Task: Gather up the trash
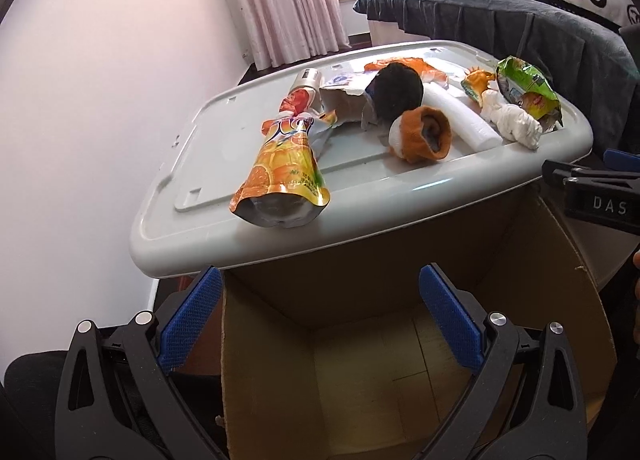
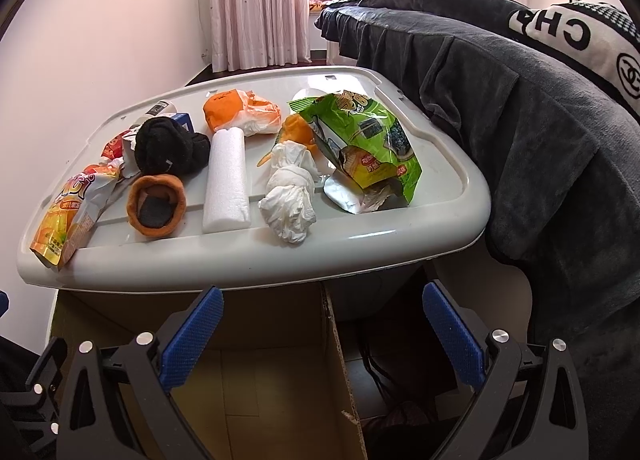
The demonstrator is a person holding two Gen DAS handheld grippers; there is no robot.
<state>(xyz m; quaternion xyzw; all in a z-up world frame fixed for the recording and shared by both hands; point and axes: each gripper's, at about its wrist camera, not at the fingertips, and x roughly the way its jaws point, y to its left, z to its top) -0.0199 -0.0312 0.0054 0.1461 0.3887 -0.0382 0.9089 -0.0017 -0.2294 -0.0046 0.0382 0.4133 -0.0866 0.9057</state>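
Trash lies on a grey plastic lid [image 1: 360, 196] [image 2: 380, 236]. An orange juice pouch [image 1: 280, 176] [image 2: 72, 212] rests at its near left edge. A crumpled white tissue [image 1: 508, 120] [image 2: 292, 196], a green snack bag [image 1: 528, 90] [image 2: 360, 140], a white foam cylinder [image 1: 460, 112] [image 2: 226, 180], an orange-rimmed sock roll [image 1: 424, 134] [image 2: 156, 204] and a black sock ball [image 1: 396, 90] [image 2: 168, 150] lie further in. An open cardboard box [image 1: 360, 380] [image 2: 260, 388] stands below the lid. My left gripper [image 1: 320, 324] hangs open over the box. My right gripper [image 2: 322, 332] is open too, holding nothing.
A dark grey blanket [image 2: 520, 120] drapes over furniture right of the lid, with a black-and-white scarf [image 2: 580, 40] on top. A white wall [image 1: 100, 100] is on the left and a pink curtain [image 2: 256, 0] hangs behind. The right gripper's body [image 1: 592, 196] shows at the left wrist view's right edge.
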